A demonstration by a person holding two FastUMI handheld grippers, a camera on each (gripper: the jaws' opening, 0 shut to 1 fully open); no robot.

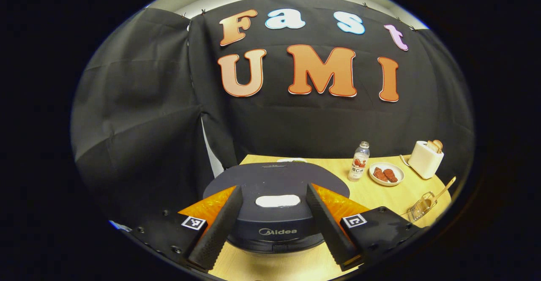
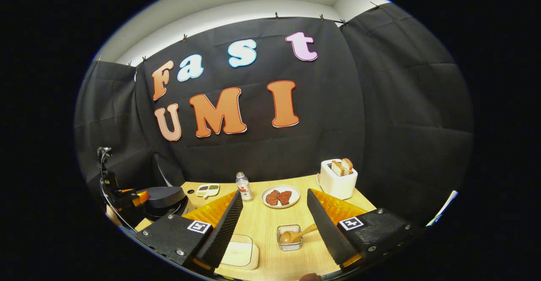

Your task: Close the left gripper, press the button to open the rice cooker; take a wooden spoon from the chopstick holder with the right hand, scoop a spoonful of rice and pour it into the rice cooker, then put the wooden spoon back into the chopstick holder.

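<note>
The dark rice cooker [image 1: 274, 179] stands with its lid down, right in front of my left gripper [image 1: 274, 189]. That gripper is open, its fingers either side of the white button [image 1: 277, 200] and above the lid. The wooden spoon [image 2: 298, 233] lies bowl-down in the small wire chopstick holder [image 2: 289, 243]. My right gripper [image 2: 274, 193] hangs open and empty above the table, just short of the holder. The holder [image 1: 422, 207] and spoon [image 1: 444, 190] sit at the far right in the left gripper view. The cooker [image 2: 162, 197] shows at the left in the right gripper view.
A pale square box [image 2: 239, 251] sits left of the holder. Behind it are a small bottle [image 2: 244, 186], a plate of brown meat pieces [image 2: 266, 200], a white toaster with bread [image 2: 337, 179] and a little dish of seasonings [image 2: 207, 189] on the wooden table [image 2: 262, 226].
</note>
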